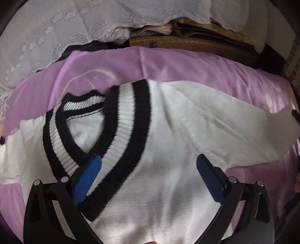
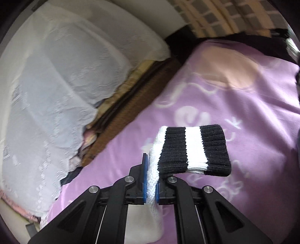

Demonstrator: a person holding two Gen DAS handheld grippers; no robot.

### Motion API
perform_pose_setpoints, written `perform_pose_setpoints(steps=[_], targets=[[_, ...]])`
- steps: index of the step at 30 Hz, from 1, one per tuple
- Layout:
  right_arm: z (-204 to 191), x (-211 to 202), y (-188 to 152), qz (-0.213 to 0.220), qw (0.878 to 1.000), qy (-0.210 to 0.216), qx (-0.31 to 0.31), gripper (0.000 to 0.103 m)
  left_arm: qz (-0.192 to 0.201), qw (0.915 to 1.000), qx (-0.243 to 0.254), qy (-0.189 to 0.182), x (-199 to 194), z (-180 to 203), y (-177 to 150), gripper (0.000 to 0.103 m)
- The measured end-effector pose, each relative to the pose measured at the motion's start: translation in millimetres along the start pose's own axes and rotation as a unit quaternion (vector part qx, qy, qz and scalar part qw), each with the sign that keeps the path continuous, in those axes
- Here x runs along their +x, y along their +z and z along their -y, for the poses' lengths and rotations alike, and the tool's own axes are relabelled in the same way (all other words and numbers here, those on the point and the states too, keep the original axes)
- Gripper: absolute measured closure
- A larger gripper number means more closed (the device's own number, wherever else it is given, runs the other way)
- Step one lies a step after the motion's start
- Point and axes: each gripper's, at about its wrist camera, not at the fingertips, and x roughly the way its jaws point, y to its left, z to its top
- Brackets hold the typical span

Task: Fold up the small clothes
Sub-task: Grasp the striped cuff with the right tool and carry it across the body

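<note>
Looking along the left gripper (image 1: 149, 174), we see its jaws standing wide apart, with nothing between them. One blue pad (image 1: 87, 180) lies on the striped collar (image 1: 120, 135) of the white sweater (image 1: 187, 131), at the point of the V-neck; the other blue pad is over the plain white knit of the chest. The sweater lies spread, front side up, on a purple blanket (image 1: 187, 65) that covers the bed, and one sleeve goes out toward the right edge of this view.

In the right wrist view, the right gripper (image 2: 151, 184) has its jaws pressed together on the white knit of the sleeve (image 2: 151, 180), just behind the cuff (image 2: 195, 150). The cuff is ribbed, black with one white band, and it stands out past the fingertips, lifted above the purple blanket (image 2: 243, 112). White fabric hangs down below the jaws.

Beyond the blanket we see a white embroidered cloth (image 1: 56, 37) that lies over a heap, and brown woven mats (image 1: 187, 43) are stacked beside it. A checked fabric (image 2: 225, 16) shows at the top of the right wrist view
</note>
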Motion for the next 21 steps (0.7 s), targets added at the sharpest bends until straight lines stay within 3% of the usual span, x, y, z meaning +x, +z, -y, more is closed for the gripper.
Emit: perform_pose_setpoints(steps=[3, 6, 13, 21], targets=[[-20, -1, 2, -0.018, 0.999, 0.044, -0.019, 0.096, 0.011, 0.9993, 0.022, -0.028, -12, 28, 9, 0.005], [-37, -4, -3, -0.035, 0.996, 0.083, -0.025, 0.097, 0.003, 0.9984, 0.014, -0.055, -14, 39, 23, 0.005], [-86, -16, -27, -0.065, 0.986, 0.144, -0.061, 0.096, 0.006, 0.9993, 0.017, -0.034, -16, 64, 47, 0.005], [-142, -32, -64, -0.088, 0.97, 0.179, -0.138, 0.096, 0.001, 0.9992, -0.002, -0.039, -13, 48, 47, 0.004]])
